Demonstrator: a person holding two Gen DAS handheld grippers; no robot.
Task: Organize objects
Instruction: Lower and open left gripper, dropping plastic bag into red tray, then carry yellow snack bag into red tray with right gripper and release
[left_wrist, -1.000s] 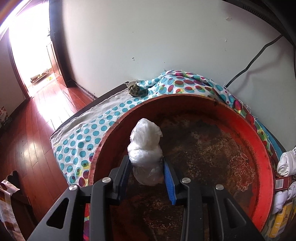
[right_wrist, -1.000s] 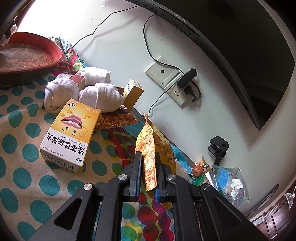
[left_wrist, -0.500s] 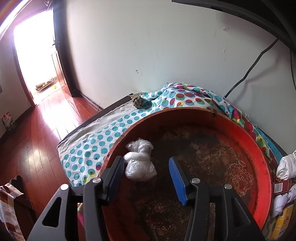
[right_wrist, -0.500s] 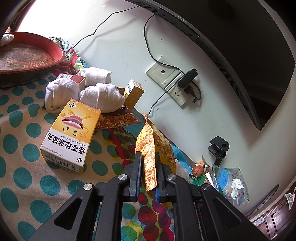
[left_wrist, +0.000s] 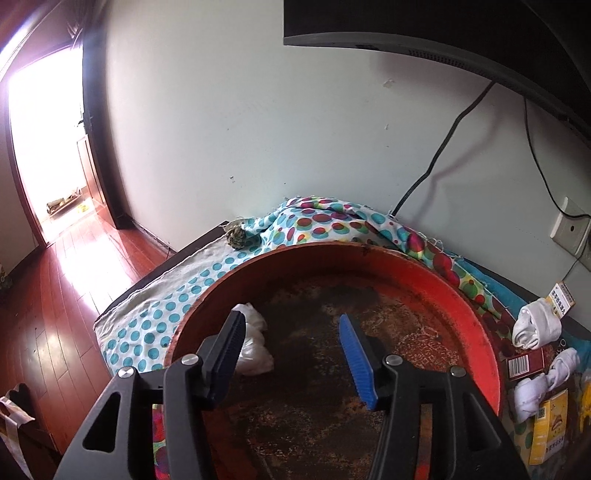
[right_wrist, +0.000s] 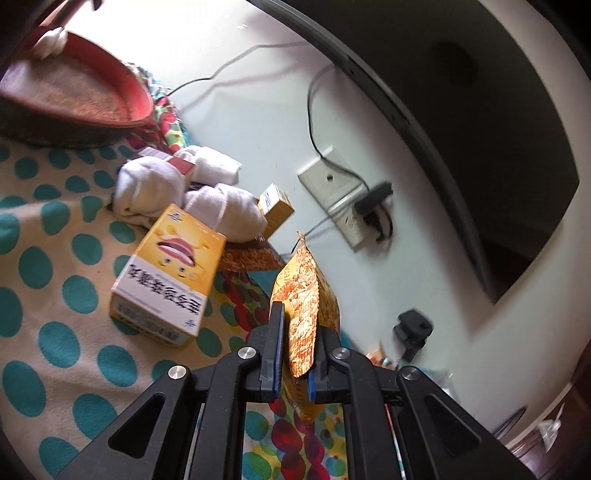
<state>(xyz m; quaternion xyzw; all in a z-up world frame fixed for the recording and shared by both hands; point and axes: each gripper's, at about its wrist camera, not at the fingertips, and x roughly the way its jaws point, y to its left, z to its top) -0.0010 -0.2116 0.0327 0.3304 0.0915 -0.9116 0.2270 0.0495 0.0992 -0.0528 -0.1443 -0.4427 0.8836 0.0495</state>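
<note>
One polka-dot cloth (right_wrist: 55, 258) over the desk; one round red tray (left_wrist: 476, 332), holding one knotted white plastic bag (left_wrist: 255, 354) by its left wall. Left gripper (left_wrist: 291, 354): fingers apart, just been opening, nothing between them, bag beside the left finger. Right gripper (right_wrist: 293, 354): fingers clamped on one orange foil snack packet (right_wrist: 303, 295); nearby, one large yellow carton (right_wrist: 170, 273), three rolled white socks (right_wrist: 225, 210).
</note>
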